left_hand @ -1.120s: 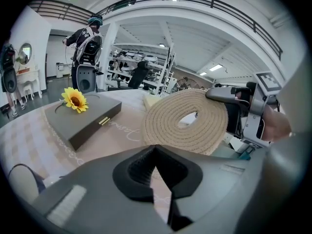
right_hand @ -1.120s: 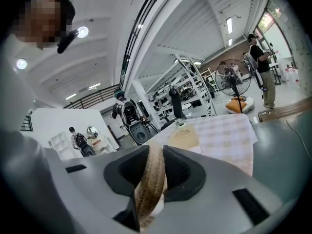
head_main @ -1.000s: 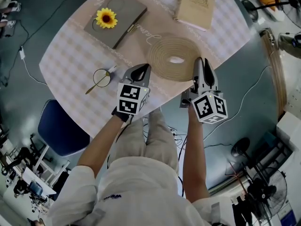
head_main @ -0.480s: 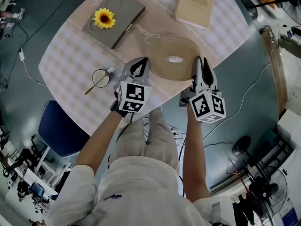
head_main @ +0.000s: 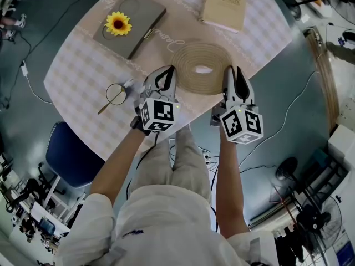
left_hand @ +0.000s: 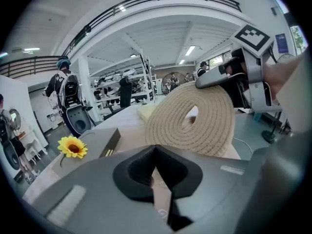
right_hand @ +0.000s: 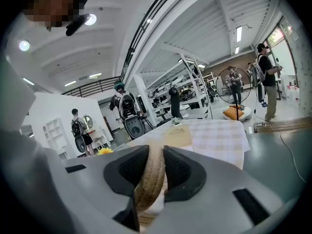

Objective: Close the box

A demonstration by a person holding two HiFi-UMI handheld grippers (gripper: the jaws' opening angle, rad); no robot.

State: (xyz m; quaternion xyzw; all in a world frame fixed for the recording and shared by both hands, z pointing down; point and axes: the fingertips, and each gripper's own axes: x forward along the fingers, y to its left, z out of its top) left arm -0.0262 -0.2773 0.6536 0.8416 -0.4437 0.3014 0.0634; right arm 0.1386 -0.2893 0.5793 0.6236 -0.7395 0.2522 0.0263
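A round woven disc (head_main: pixel 201 68) with a hole in its middle is at the near edge of the table. My right gripper (head_main: pixel 234 76) is shut on its right rim; the woven edge (right_hand: pixel 150 179) runs between the right gripper's (right_hand: pixel 156 152) pads. In the left gripper view the woven disc (left_hand: pixel 195 118) stands tilted up, with the right gripper (left_hand: pixel 234 77) at its top edge. My left gripper (head_main: pixel 165 77) is just left of the disc. The left gripper (left_hand: pixel 156 147) has its jaws together and holds nothing.
A checked cloth covers the table (head_main: pixel 77 73). On it are a grey box with a sunflower (head_main: pixel 128 24) at the far left, a beige box (head_main: pixel 223 5) at the far right and a magnifying glass (head_main: pixel 115 94) left of my left gripper. A blue chair (head_main: pixel 72 154) stands below the table's left edge.
My left gripper has moved a little forward and closer to the disc's left side. The right gripper keeps its hold on the rim.
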